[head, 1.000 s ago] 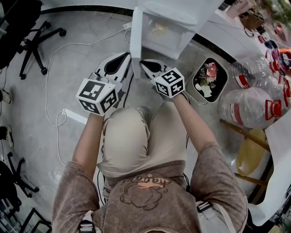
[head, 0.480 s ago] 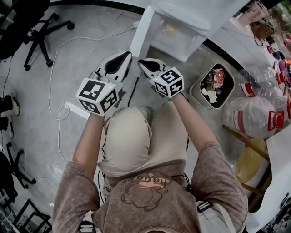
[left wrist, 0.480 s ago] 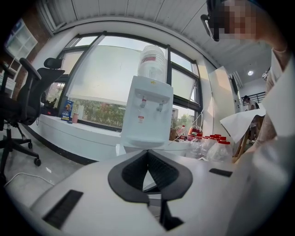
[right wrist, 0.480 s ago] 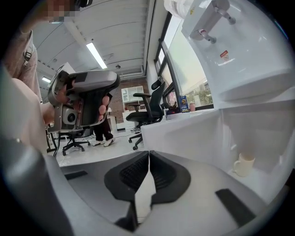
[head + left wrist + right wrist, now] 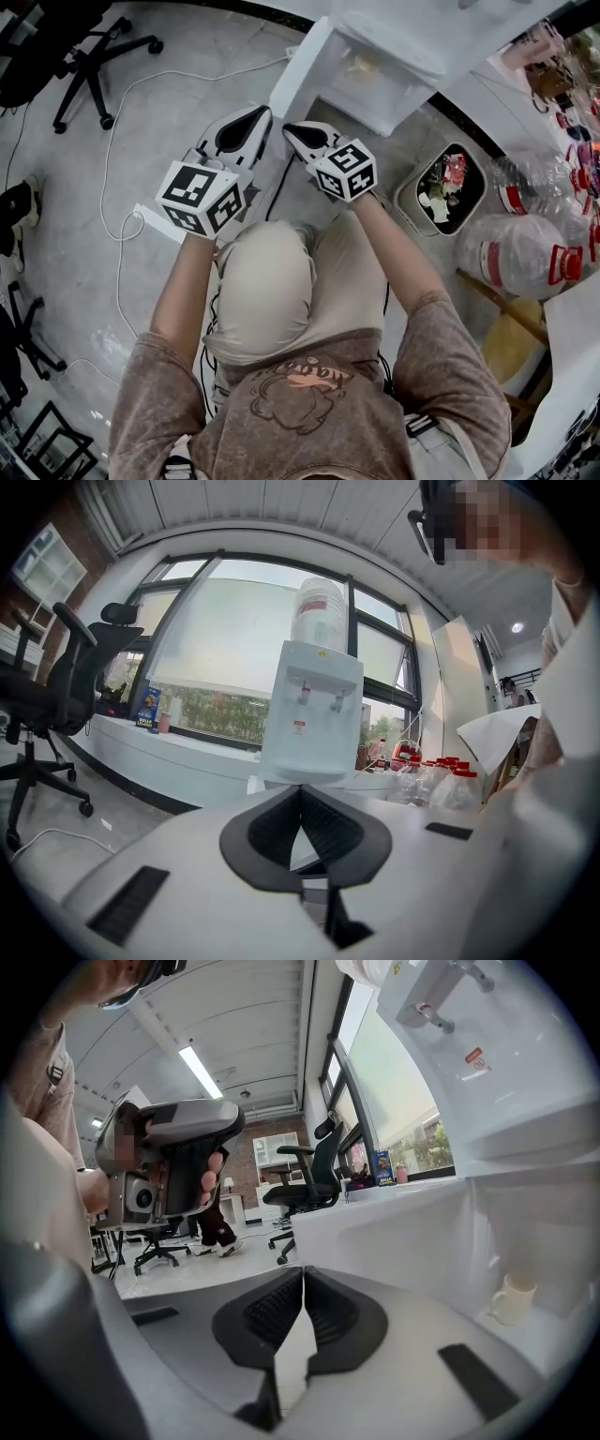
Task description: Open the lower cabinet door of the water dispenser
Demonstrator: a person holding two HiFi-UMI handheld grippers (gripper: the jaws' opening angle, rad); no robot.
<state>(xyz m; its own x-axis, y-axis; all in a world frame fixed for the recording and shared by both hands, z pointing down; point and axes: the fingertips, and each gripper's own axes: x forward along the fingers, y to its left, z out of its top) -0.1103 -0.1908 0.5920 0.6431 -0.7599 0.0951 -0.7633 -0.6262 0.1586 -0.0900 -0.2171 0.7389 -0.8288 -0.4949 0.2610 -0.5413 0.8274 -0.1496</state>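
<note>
Right gripper (image 5: 303, 1271): pads (image 5: 274, 1312) pressed together at the tips, nothing pinched; its tip sits just beside the free edge of the cabinet door (image 5: 302, 67), can't tell if it touches; left gripper (image 5: 300, 789): jaws also closed tip to tip, empty, alongside the right one and just left of that door edge in the head view; door already swung open, standing out from the water dispenser (image 5: 311, 714) toward the person; compartment behind it exposed, pale cup (image 5: 511, 1299) inside; big bottle (image 5: 317, 611) upright on top of the dispenser; person squats in front, both arms stretched forward; right of the dispenser a bin (image 5: 401, 199) holding rubbish, beyond it clear jugs (image 5: 514, 246) with red markings; on the left a white cable (image 5: 120, 246) loops over the grey floor (image 5: 159, 131); office chair (image 5: 80, 52) well apart at top left.
</note>
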